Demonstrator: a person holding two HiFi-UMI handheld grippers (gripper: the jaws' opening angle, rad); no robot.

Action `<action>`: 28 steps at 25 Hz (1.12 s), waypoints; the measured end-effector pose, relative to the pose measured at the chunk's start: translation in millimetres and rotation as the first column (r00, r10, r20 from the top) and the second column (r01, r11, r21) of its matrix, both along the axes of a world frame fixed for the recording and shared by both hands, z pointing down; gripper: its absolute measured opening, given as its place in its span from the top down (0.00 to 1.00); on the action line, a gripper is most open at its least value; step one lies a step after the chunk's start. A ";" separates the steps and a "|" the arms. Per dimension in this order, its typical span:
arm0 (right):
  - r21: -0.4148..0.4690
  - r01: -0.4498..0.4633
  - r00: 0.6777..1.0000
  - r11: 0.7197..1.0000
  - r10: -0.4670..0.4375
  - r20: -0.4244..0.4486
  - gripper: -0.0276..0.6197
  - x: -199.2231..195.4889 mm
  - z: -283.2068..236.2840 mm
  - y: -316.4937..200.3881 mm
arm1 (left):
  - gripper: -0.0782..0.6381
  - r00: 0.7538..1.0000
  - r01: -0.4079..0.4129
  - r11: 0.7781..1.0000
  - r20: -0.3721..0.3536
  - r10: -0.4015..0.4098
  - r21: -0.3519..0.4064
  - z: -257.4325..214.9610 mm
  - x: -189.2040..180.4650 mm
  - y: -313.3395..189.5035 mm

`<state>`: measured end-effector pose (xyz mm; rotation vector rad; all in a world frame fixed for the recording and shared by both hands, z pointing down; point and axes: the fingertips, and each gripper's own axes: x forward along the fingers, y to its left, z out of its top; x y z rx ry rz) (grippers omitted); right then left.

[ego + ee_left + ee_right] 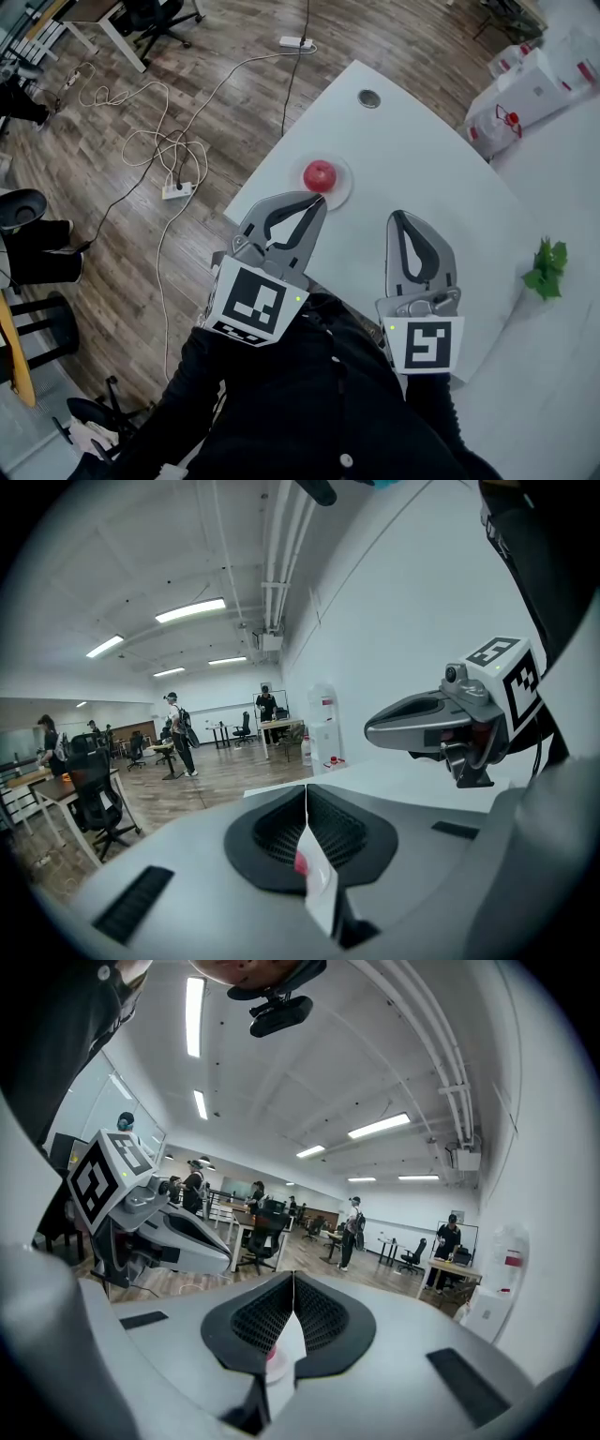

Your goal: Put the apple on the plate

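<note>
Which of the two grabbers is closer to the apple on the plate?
The left gripper: in the head view its shut jaws end right beside the plate holding the apple, while the right gripper points at bare table further to the side.

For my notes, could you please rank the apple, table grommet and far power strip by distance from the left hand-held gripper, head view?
1. Apple, on the plate just ahead.
2. Grommet, table's far side.
3. Power strip, floor beyond.

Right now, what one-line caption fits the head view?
Apple sits on the plate on the white table; left hand-held gripper and right hand-held gripper, both shut and empty.
</note>
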<state>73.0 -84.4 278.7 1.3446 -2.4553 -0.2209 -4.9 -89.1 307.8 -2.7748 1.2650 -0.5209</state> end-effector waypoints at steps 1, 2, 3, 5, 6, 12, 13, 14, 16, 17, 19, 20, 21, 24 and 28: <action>0.003 -0.001 1.000 1.000 0.001 0.003 0.89 -0.4 -1.4 0.6 | 0.87 1.000 -0.001 1.000 0.000 0.001 0.003 -1.3 -0.1 1.6; 0.005 -0.003 1.000 1.000 0.003 0.006 0.89 -0.8 -2.5 1.0 | 0.87 1.000 -0.002 1.000 0.000 0.002 0.006 -2.4 -0.4 3.0; 0.006 -0.006 1.000 1.000 0.006 0.008 0.89 -1.2 -3.2 1.5 | 0.87 1.000 -0.002 1.000 -0.002 0.002 0.008 -3.3 -0.8 4.1; 0.004 -0.009 1.000 1.000 0.009 0.007 0.89 -2.2 -3.0 2.9 | 0.87 1.000 0.008 1.000 -0.012 -0.008 0.001 -4.8 -2.1 6.0; 0.002 -0.008 1.000 1.000 0.008 0.004 0.89 -2.7 -2.5 3.9 | 0.87 1.000 0.019 1.000 -0.021 -0.019 -0.007 -5.5 -2.8 6.8; 0.011 0.008 1.000 1.000 -0.008 -0.016 0.89 -7.1 -3.3 7.7 | 0.87 0.998 0.052 0.998 -0.033 -0.052 -0.024 -6.1 -7.0 10.1; 0.012 0.009 1.000 1.000 -0.009 -0.017 0.89 -7.6 -3.3 7.9 | 0.87 0.999 0.045 0.999 -0.026 -0.045 -0.014 -5.8 -7.5 10.1; 0.013 0.009 1.000 1.000 -0.009 -0.016 0.89 -8.0 -3.5 8.1 | 0.87 0.999 0.042 0.999 -0.022 -0.042 -0.009 -5.6 -7.9 10.1; 0.015 0.010 1.000 1.000 -0.010 -0.013 0.89 -7.9 -3.3 8.9 | 0.87 0.998 0.057 0.998 -0.033 -0.058 -0.021 -5.5 -8.8 10.3; 0.015 0.011 1.000 1.000 -0.011 -0.013 0.89 -7.8 -3.2 9.4 | 0.87 0.997 0.063 0.998 -0.036 -0.064 -0.025 -5.5 -9.3 10.5; 0.017 0.014 1.000 1.000 -0.013 -0.015 0.89 -8.2 -3.4 10.0 | 0.87 0.997 0.066 0.997 -0.038 -0.067 -0.028 -5.6 -10.1 10.8; 0.018 0.015 1.000 1.000 -0.014 -0.017 0.89 -8.2 -3.7 10.0 | 0.87 0.997 0.066 0.997 -0.038 -0.067 -0.028 -5.7 -10.3 10.6; 0.019 0.016 1.000 1.000 -0.016 -0.020 0.89 -8.0 -3.7 10.0 | 0.87 0.997 0.066 0.997 -0.038 -0.067 -0.027 -5.9 -10.1 10.2; 0.020 0.018 1.000 1.000 -0.017 -0.020 0.89 -7.1 -3.7 9.8 | 0.87 0.996 0.071 0.997 -0.044 -0.072 -0.027 -6.1 -9.2 9.1; 0.022 0.020 1.000 1.000 -0.019 -0.021 0.89 -6.5 -4.7 9.7 | 0.87 0.997 0.059 0.998 -0.041 -0.060 -0.016 -6.7 -7.7 8.6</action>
